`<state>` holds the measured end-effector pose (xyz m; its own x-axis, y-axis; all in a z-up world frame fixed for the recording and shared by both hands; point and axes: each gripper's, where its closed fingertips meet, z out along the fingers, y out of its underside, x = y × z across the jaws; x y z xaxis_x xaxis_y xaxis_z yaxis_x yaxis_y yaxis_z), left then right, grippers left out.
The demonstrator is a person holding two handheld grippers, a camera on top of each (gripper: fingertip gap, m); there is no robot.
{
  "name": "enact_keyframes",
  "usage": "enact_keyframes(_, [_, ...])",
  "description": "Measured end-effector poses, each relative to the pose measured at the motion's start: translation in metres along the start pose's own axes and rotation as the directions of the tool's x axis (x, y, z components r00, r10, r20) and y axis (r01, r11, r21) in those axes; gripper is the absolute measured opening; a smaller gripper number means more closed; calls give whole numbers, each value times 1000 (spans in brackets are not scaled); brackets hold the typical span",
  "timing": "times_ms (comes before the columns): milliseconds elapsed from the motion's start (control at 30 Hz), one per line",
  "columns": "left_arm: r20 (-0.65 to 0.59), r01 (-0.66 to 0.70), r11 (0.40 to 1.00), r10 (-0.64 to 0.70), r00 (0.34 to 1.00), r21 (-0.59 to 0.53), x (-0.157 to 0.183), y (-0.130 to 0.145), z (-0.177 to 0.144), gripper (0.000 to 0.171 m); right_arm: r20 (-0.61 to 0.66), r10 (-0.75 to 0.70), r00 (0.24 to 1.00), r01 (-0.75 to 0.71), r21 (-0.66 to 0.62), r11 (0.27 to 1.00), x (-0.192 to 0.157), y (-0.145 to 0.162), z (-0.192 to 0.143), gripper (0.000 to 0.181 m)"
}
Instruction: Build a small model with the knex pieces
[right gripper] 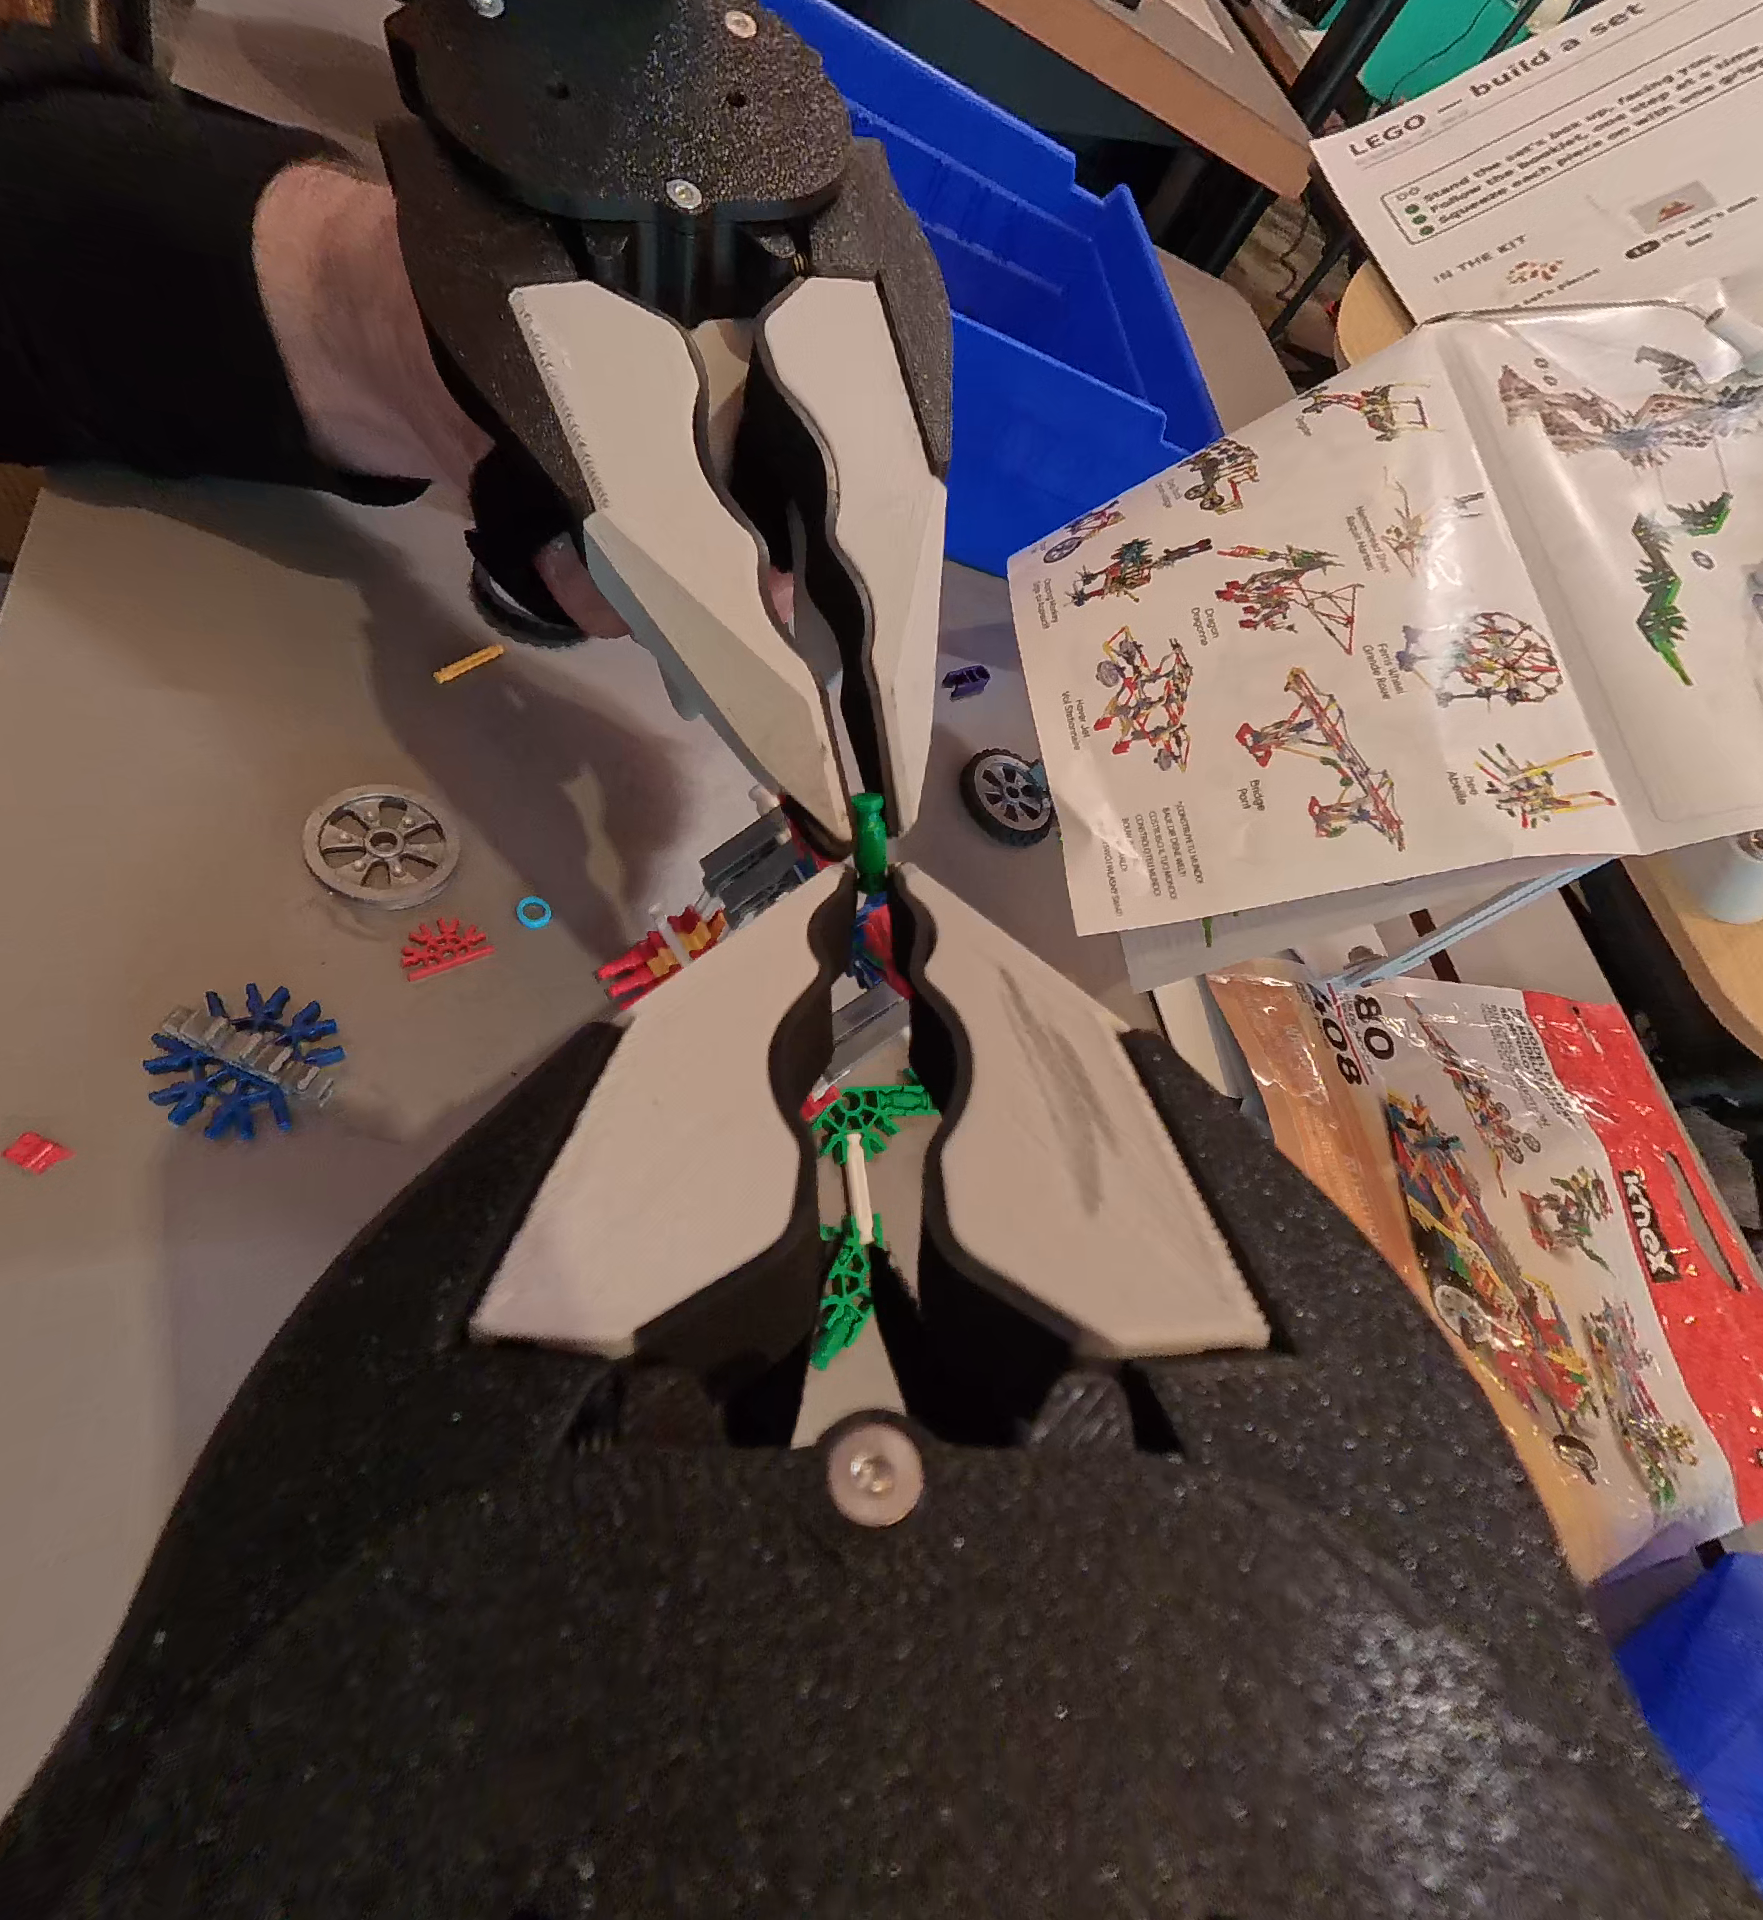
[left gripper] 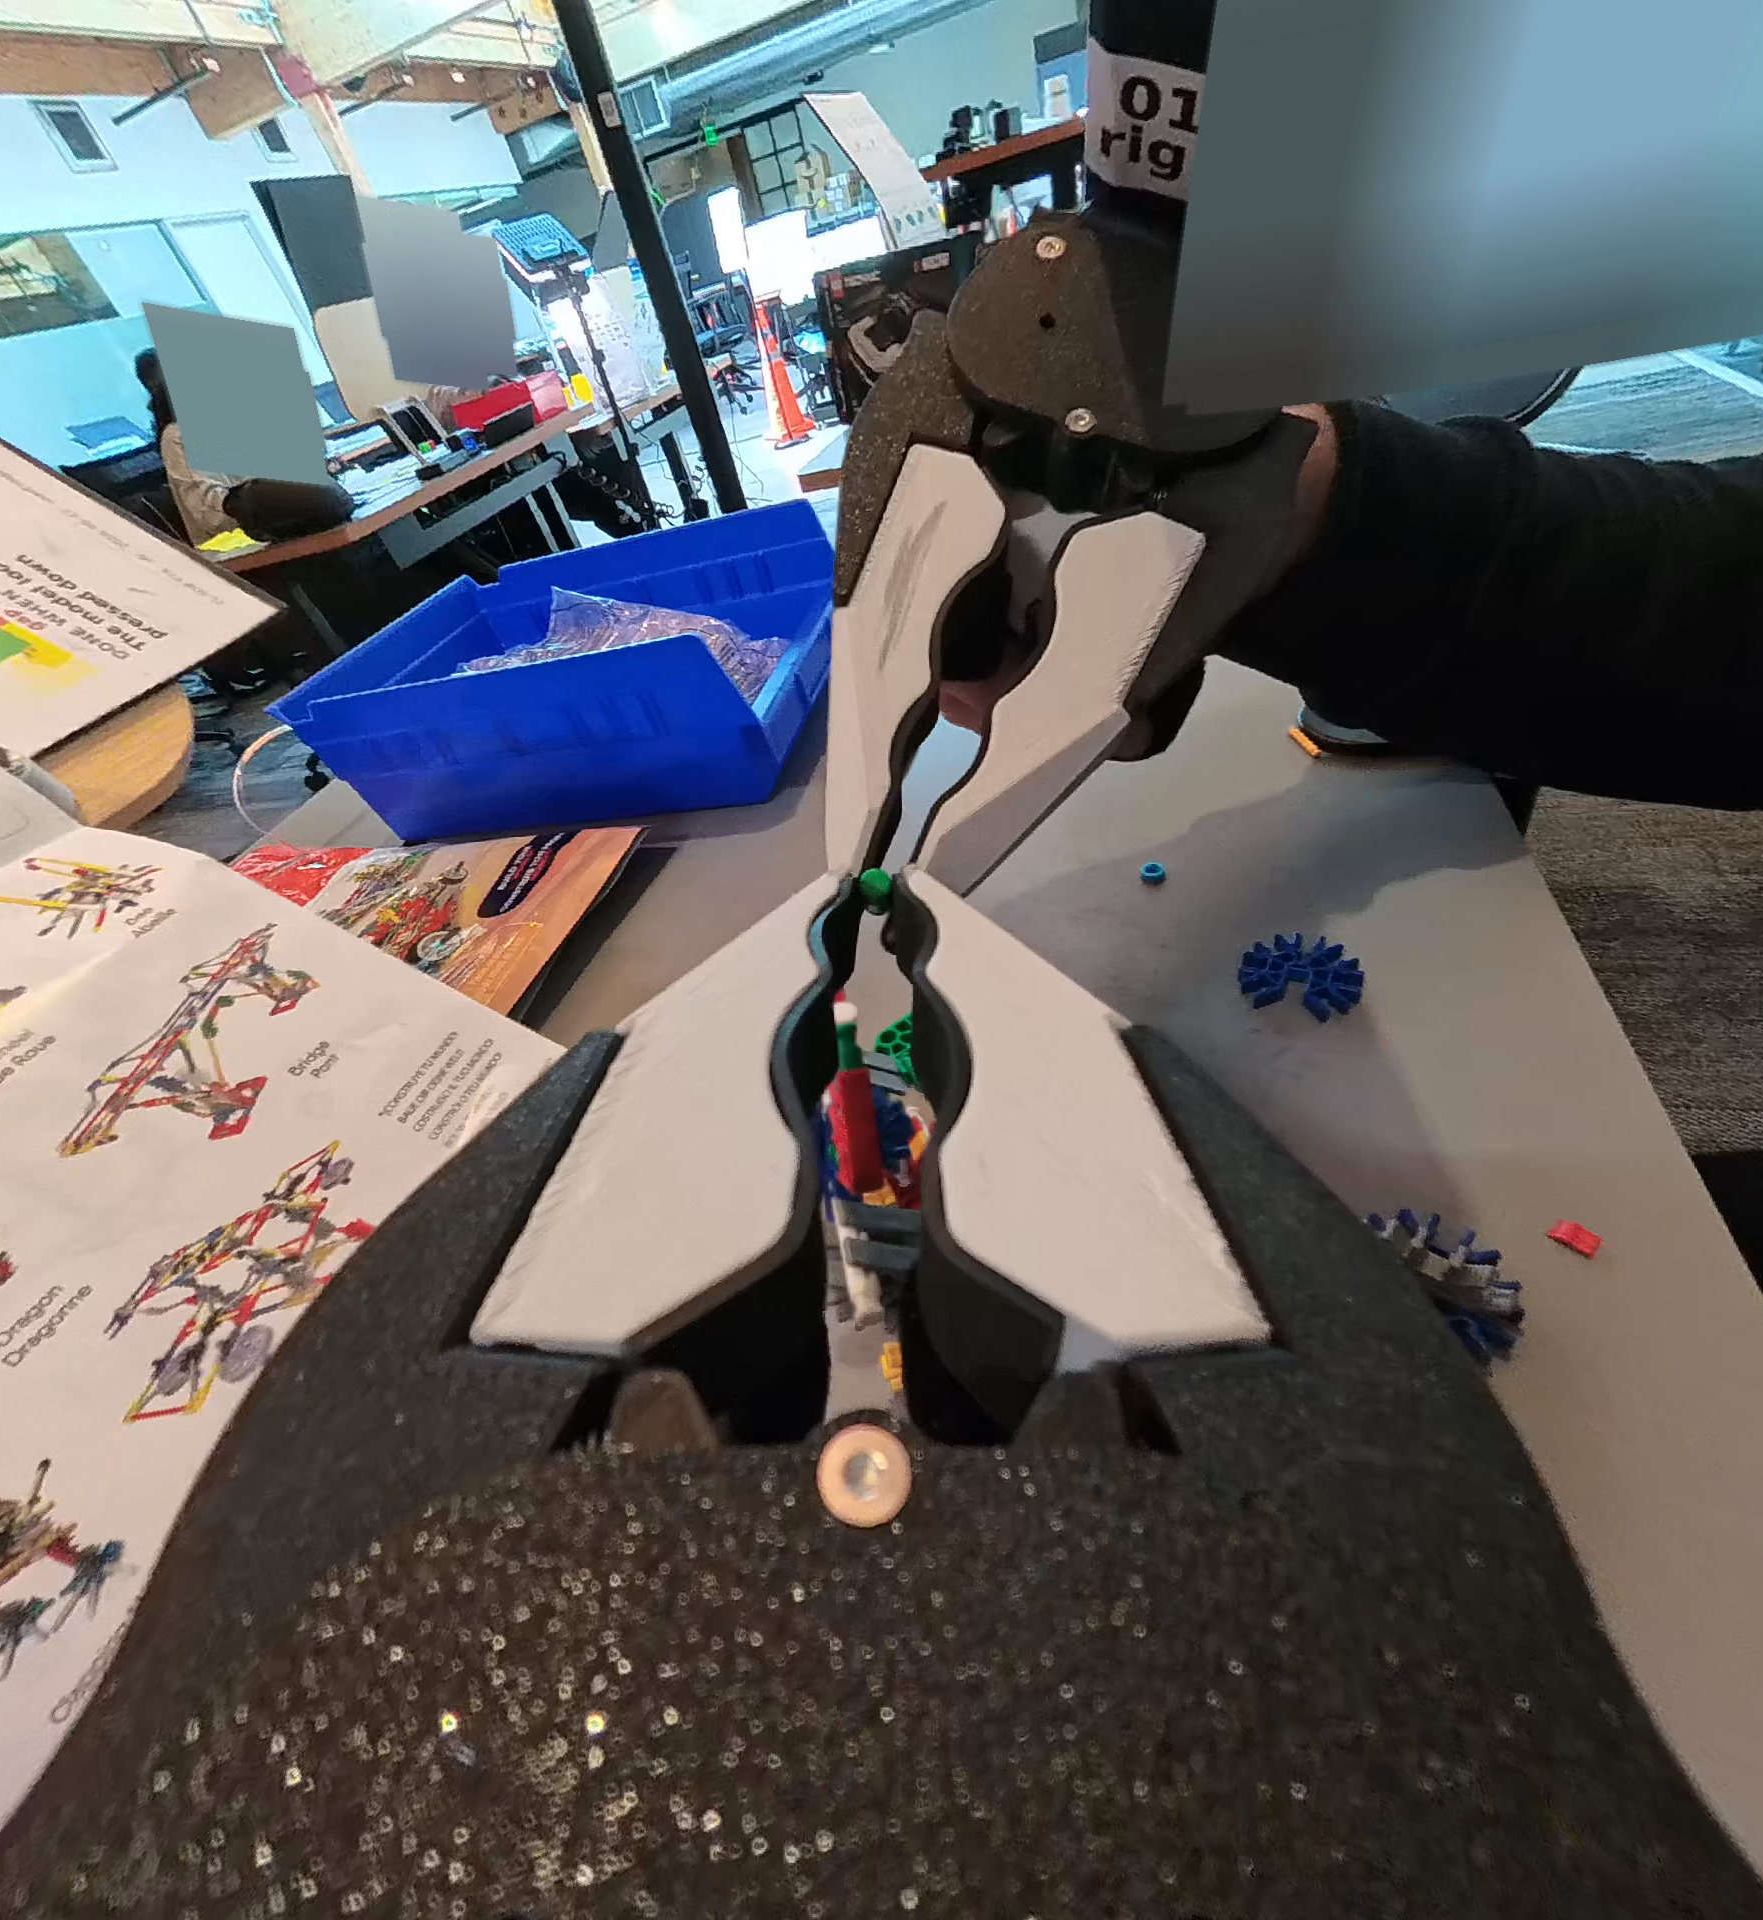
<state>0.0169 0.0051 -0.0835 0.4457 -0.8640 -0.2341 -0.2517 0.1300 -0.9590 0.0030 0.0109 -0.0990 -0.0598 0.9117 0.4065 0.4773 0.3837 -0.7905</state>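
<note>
My left gripper (left gripper: 874, 896) and right gripper (right gripper: 869, 875) meet tip to tip above the grey table (left gripper: 1220, 852). Both are shut on the same short green rod (left gripper: 874, 888), one at each end. In the right wrist view the rod (right gripper: 866, 826) stands between my tips and those of the left gripper (right gripper: 872, 816), which comes in from above. In the left wrist view the right gripper (left gripper: 887, 857) comes in from the upper right, held by a gloved hand. A pile of coloured building pieces (left gripper: 861, 1132) lies below, with green connectors on a white rod (right gripper: 856, 1143).
A blue bin (left gripper: 565, 717) stands at the back. An instruction sheet (right gripper: 1324, 644) and a parts bag (right gripper: 1583, 1247) lie to one side. Blue snowflake connectors (right gripper: 243, 1060), a grey wheel (right gripper: 382, 847), a small tyre (right gripper: 1007, 800) and a red connector (right gripper: 446, 945) are scattered on the table. The tips of both grippers are at nearly the same place.
</note>
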Motion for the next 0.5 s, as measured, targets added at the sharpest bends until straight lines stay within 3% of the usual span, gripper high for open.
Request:
enact_keyframes(167, [67, 36, 999, -37, 997, 19, -15, -2, -3, 4, 21, 49, 999, -49, -11, 999, 11, 11, -4, 31])
enact_keyframes(500, [77, 124, 992, -122, 990, -13, -25, 16, 0, 5, 57, 49, 997, -51, 37, 998, 11, 21, 12, 29])
